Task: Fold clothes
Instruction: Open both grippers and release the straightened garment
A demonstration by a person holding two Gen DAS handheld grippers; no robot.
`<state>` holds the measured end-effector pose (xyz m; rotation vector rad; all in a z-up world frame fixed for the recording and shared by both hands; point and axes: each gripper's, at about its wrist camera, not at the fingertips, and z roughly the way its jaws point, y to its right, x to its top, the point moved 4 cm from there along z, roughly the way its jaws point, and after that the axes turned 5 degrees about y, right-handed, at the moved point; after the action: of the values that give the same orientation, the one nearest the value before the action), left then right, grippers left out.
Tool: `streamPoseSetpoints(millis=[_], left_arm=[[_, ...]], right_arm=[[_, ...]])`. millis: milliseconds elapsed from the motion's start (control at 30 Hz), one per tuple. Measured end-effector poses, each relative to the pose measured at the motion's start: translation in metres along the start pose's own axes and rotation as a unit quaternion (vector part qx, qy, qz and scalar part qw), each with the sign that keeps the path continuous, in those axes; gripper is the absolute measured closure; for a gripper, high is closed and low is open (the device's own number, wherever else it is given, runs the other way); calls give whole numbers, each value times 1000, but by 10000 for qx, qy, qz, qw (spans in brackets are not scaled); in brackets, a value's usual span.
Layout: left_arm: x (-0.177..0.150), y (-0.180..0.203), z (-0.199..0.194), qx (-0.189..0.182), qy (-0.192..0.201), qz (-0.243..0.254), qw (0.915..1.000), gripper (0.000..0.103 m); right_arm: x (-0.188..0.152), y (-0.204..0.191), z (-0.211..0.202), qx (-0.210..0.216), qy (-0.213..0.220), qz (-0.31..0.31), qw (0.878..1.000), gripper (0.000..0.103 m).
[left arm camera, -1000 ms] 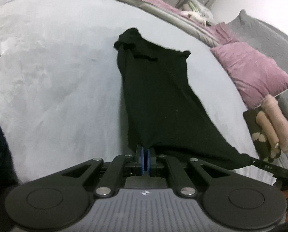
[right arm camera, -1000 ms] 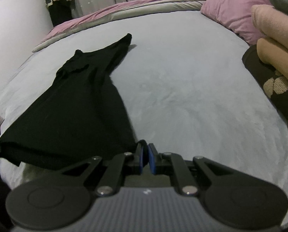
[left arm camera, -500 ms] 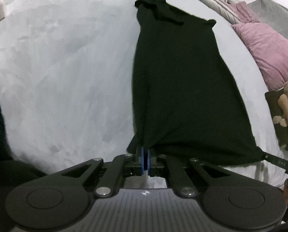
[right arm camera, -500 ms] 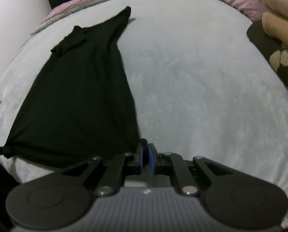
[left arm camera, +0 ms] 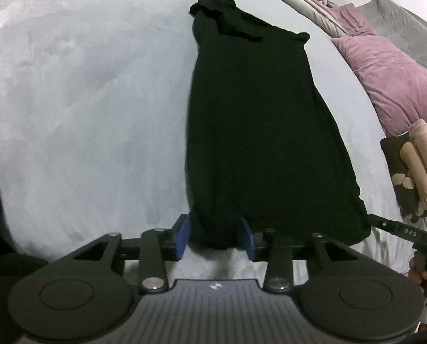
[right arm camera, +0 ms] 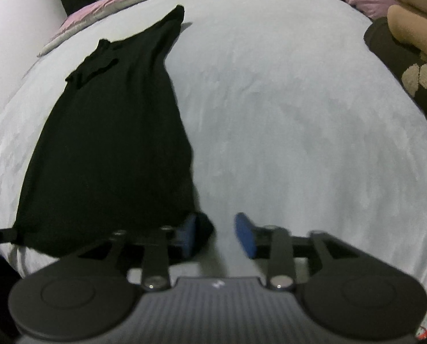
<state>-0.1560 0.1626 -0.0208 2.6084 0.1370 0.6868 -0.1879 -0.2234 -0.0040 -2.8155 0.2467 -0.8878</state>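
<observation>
Black dress [left arm camera: 259, 132] on bed [left arm camera: 84, 100] (grippers parted).

black garment [left arm camera: 259, 132] | long, flared — spread flat | on pale grey bed [left arm camera: 84, 100]

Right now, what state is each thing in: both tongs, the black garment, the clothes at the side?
Left tongs: open, hem corner lying between them.
Right tongs: open, other hem corner at inner pad.
Black garment: spread lengthwise on bed, unfolded, released.
Side clothes: folded, stacked.
</observation>
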Motion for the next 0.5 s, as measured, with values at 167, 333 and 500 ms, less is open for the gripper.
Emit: streamPoseSetpoints(millis=[167, 333, 500], left_arm=[[17, 2, 0, -47, 161, -8, 9999, 57], [38, 2, 10, 50, 373, -35, 9993, 56], [62, 0, 21, 40, 565, -155, 9983, 56]], right_arm=[[11, -1, -1, 25, 66, 40, 10000, 56], [25, -11, 5, 56, 81, -16, 10000, 53], [41, -24, 14, 81, 116, -107, 9998, 52]])
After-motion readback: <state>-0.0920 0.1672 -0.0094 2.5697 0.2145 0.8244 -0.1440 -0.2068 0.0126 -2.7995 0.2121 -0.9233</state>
